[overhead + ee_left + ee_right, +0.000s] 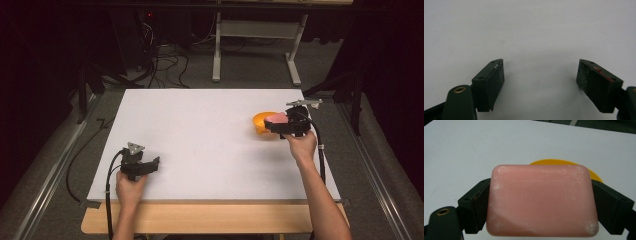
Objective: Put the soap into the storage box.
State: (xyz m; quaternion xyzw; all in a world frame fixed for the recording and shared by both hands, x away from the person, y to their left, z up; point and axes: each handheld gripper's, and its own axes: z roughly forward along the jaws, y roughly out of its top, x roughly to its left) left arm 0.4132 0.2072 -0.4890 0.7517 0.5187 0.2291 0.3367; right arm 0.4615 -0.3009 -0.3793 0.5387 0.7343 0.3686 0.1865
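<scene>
White table (210,145) is lying beneath both grippers. Orange dish (261,125) is sitting just behind the right gripper (541,202), whose jaws are clamping a pink soap bar (541,200) from both sides. Left gripper (540,82) is resting well apart, jaws spread, holding nothing.

Pink soap bar (541,200): matt, waxy-looking, smooth, with whitish scuffs and powdery flecks at corners. Orange dish (261,124) near table's right edge: smooth, plastic-looking, slight sheen. Table top (200,140): white, matt, smooth sheet; bare wood strip along near edge, light, satin. Right gripper (541,205): black matt plastic jaws, brass-coloured insert in body. Left gripper (540,85): jaw pads dark, grainy, speckled with pale dust; one jaw with worn red mark. Grey plates on grippers: dull metal look.
</scene>
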